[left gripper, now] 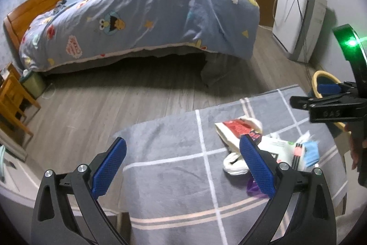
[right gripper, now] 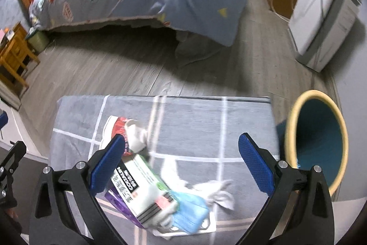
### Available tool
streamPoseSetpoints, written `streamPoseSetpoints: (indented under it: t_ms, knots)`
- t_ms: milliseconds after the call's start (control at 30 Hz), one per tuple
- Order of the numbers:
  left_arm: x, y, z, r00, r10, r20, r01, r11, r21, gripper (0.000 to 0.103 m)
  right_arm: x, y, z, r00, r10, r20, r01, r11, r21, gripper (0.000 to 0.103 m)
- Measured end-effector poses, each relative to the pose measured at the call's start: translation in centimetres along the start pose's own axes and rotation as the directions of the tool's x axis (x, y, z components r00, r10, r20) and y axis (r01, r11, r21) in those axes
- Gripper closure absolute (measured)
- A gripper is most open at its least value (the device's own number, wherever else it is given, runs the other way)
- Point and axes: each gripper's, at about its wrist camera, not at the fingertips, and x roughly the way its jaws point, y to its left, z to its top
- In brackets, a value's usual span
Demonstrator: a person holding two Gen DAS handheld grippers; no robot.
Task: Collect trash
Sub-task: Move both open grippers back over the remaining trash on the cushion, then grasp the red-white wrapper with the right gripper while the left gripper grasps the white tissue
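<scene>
A heap of trash lies on a grey checked blanket [right gripper: 195, 121]. It holds a white and green carton [right gripper: 142, 185], a blue face mask [right gripper: 190, 212], crumpled white tissues [right gripper: 218, 194], a red and white packet [right gripper: 115, 125] and a purple wrapper [right gripper: 117, 201]. My right gripper [right gripper: 182, 153] hovers open above the heap, its left finger over the carton. A teal bin with a yellow rim [right gripper: 291, 130] stands just right of the blanket. My left gripper [left gripper: 183, 164] is open above the blanket, left of the packet [left gripper: 234, 128] and carton [left gripper: 279, 146]. The right gripper [left gripper: 305, 94] shows at that view's right edge.
A bed with a blue patterned quilt [left gripper: 149, 15] fills the far side across a strip of grey wood floor [left gripper: 137, 93]. A white appliance [left gripper: 298, 22] with hanging cables stands at the right wall. Wooden furniture [left gripper: 13, 102] and a small green bin [left gripper: 34, 84] stand at the left.
</scene>
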Motion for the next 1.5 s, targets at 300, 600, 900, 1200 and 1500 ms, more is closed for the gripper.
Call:
streamPoseSetpoints:
  t_ms: [300,600,900,1200,1500]
  knots:
    - [2.5,1.3,-0.7,0.997,0.002,-0.072,-0.002,1.000,-0.002,0.005,4.5,2.5,0.5,0.997,0.010,-0.073,-0.011,1.000,-0.019,0.006]
    - [3.5,2.5,-0.8,0.994,-0.021,-0.104,0.014,0.998,-0.067,0.005,7.1,3.2,0.2,0.986,0.088,-0.141,-0.087,0.996,0.014,0.048]
    - [4.8,1.0,-1.1,0.988,-0.052,-0.147,0.045,0.998,-0.050,0.005,8.0,4.1,-0.2,0.965,0.182,-0.190,-0.179,0.983,0.034,0.087]
    - [8.2,-2.5,-2.9,0.959,-0.124,-0.255,0.116,0.992,-0.046,0.005,5.3,1.5,0.8,0.982,0.150,-0.116,-0.146,0.988,0.046,0.087]
    - [11.4,-5.2,-3.4,0.950,-0.120,-0.287,0.123,0.992,-0.010,0.010,3.8,-0.6,1.3,0.986,0.147,-0.075,-0.143,0.988,0.051,0.087]
